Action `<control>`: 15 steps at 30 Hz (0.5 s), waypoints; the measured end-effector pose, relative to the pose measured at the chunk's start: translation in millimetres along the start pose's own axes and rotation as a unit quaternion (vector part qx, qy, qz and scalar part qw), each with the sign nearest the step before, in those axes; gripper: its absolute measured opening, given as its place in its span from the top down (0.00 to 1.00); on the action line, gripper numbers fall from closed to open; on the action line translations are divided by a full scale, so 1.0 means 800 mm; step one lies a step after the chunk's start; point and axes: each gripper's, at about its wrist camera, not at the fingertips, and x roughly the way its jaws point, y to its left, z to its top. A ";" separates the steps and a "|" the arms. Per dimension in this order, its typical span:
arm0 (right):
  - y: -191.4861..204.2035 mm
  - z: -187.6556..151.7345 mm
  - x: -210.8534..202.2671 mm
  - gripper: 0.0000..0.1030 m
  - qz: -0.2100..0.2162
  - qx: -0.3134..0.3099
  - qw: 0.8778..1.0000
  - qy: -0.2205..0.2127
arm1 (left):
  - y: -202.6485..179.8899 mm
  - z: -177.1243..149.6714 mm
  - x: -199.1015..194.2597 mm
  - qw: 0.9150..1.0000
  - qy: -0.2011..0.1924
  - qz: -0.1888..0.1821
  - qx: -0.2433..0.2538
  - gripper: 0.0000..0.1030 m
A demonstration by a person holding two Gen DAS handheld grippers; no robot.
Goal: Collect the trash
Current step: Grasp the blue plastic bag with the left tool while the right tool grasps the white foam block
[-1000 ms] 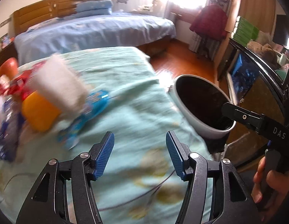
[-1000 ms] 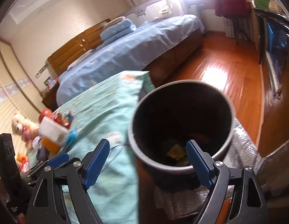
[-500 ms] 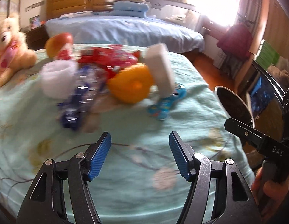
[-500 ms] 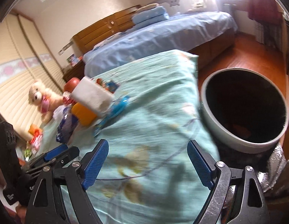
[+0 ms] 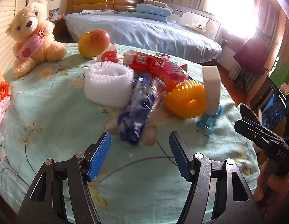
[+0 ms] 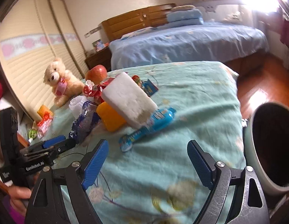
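A pile of trash lies on the green bedspread [image 5: 51, 123]: a crumpled blue-and-clear wrapper [image 5: 139, 110], a white foam net [image 5: 108, 84], red wrappers [image 5: 153, 65], an orange spiky ball [image 5: 185, 100], a white sponge block [image 5: 211, 87] and a small blue packet [image 5: 208, 121]. My left gripper [image 5: 140, 153] is open and empty, just in front of the blue-and-clear wrapper. My right gripper [image 6: 148, 160] is open and empty, near the blue packet [image 6: 150, 125]. The dark trash bin [image 6: 271, 149] stands at the bed's right edge.
A teddy bear [image 5: 34, 33] and an apple [image 5: 94, 43] sit behind the pile. More wrappers [image 5: 1, 97] lie at the far left. A second bed with blue sheets [image 5: 144, 29] stands behind. Wooden floor [image 6: 260, 85] lies to the right.
Both grippers have swung left, away from the bin and toward the pile. The left gripper now faces the blue-and-clear wrapper closely. Both stayed open.
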 end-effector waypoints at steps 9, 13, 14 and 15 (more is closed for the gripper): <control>0.013 0.024 0.038 0.15 0.023 -0.057 0.998 0.020 | 0.011 0.014 0.013 1.000 0.007 0.003 -0.001 0.36; 0.012 0.034 0.052 0.15 0.031 -0.073 0.996 0.027 | 0.013 0.018 0.021 1.000 0.012 0.001 0.000 0.36; 0.011 0.037 0.056 0.15 0.034 -0.077 0.996 0.028 | 0.012 0.018 0.023 1.000 0.013 0.002 0.001 0.36; 0.010 0.039 0.059 0.15 0.036 -0.080 0.996 0.029 | 0.011 0.018 0.025 1.000 0.014 0.001 0.002 0.36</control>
